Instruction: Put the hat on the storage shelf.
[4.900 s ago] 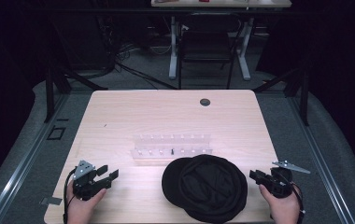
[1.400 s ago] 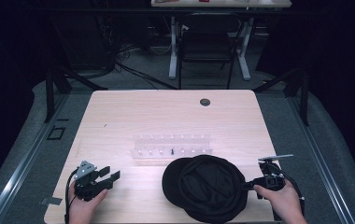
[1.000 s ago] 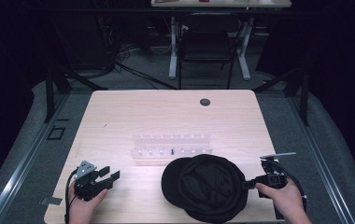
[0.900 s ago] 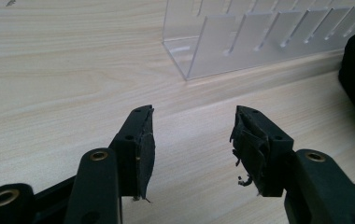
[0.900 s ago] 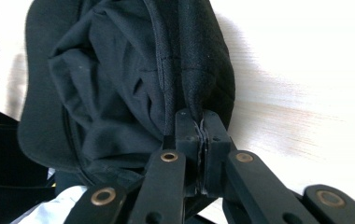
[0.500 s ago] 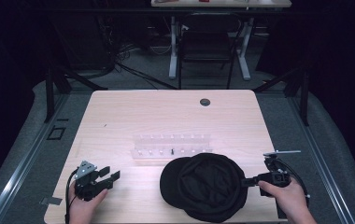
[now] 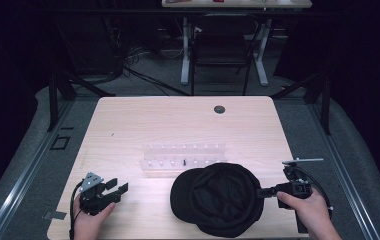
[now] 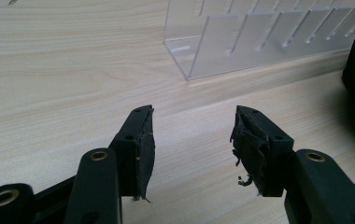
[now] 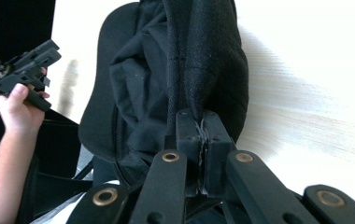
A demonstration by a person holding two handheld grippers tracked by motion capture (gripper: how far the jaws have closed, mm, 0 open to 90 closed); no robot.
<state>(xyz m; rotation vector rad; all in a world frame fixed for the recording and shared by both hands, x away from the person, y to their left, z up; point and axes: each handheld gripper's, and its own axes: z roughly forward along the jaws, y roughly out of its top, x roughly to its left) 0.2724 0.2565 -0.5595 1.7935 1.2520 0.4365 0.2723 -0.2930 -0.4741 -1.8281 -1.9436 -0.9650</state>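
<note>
So my right tongs (image 7: pixel 261 192) have moved in from the worktop's (image 7: pixel 178 125) edge and are now clenched on the rim of the black cap (image 7: pixel 218 205), which sits at the near side just in front of the clear rack (image 7: pixel 183 160); the cap's shifted a touch since I grabbed it, so I reckon a lift or flip is next; left tongs (image 7: pixel 119 188) haven't budged, released, nothing between them.
</note>
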